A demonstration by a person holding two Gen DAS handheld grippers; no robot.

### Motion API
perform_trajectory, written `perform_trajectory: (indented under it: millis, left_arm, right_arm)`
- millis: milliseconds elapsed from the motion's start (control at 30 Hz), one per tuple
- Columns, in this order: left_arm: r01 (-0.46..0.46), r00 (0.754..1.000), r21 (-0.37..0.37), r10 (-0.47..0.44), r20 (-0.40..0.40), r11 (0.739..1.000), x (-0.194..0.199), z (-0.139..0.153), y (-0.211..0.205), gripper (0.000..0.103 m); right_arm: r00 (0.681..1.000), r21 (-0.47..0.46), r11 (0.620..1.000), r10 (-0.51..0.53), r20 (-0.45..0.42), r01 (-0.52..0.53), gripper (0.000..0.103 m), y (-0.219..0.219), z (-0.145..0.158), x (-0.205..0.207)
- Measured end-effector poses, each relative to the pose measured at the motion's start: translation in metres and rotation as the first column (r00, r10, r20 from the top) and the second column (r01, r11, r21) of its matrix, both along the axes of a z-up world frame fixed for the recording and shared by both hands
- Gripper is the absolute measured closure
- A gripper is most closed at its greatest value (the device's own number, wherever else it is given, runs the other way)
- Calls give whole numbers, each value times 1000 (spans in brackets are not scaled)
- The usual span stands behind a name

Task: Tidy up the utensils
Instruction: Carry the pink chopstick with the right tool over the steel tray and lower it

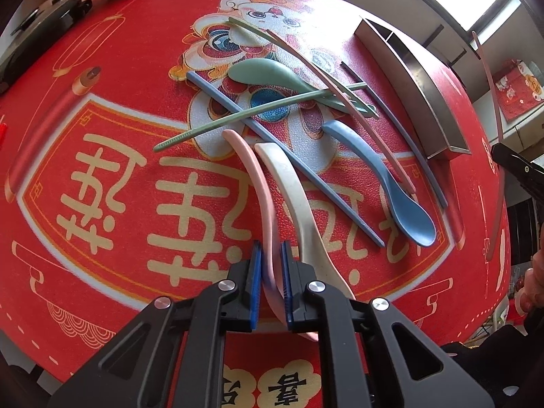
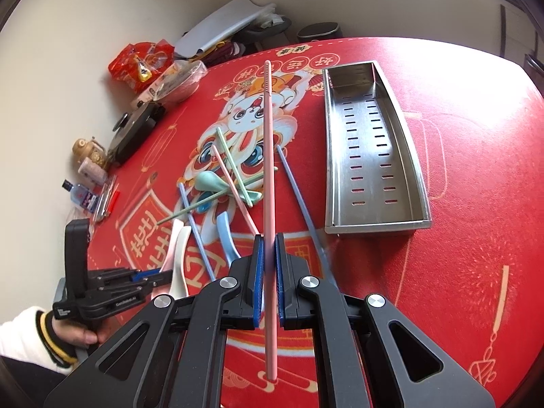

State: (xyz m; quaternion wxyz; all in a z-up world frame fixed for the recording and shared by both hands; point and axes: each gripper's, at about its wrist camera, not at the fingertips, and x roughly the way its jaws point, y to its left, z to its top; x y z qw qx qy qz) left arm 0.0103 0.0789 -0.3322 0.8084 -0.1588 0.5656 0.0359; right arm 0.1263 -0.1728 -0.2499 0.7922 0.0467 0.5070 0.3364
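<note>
Jaws grip: left gripper (image 1: 271,282) clamps pink spoon (image 1: 253,183), right gripper (image 2: 268,282) pink chopstick (image 2: 268,176); steel tray (image 2: 416,166) empty, pile unsorted.

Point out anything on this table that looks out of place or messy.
The spoons and chopsticks lie criss-crossed in a loose pile on the red mat, while the steel tray beside them sits empty. Nothing looks spilled or broken.
</note>
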Motion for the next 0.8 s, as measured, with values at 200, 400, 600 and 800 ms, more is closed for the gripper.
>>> perform_trajectory:
  millis: [200, 400, 600, 800]
  left_arm:
    - [-81, 994, 36, 78, 79, 996, -5, 24, 23, 93]
    - [-118, 984, 30, 113, 136, 993, -10, 48, 38, 93]
    - [-132, 973, -18, 133, 188, 991, -10, 69, 30, 93]
    - [-94, 951, -43, 103, 290, 995, 5, 99, 16, 93]
  right_arm:
    - [1000, 13, 1000, -27, -11, 27, 97, -7, -1, -1]
    - [996, 37, 997, -68, -52, 70, 97, -15, -7, 4]
    - [994, 42, 994, -99, -52, 101, 97, -24, -1, 14]
    - [991, -8, 993, -117, 57, 118, 97, -35, 18, 54]
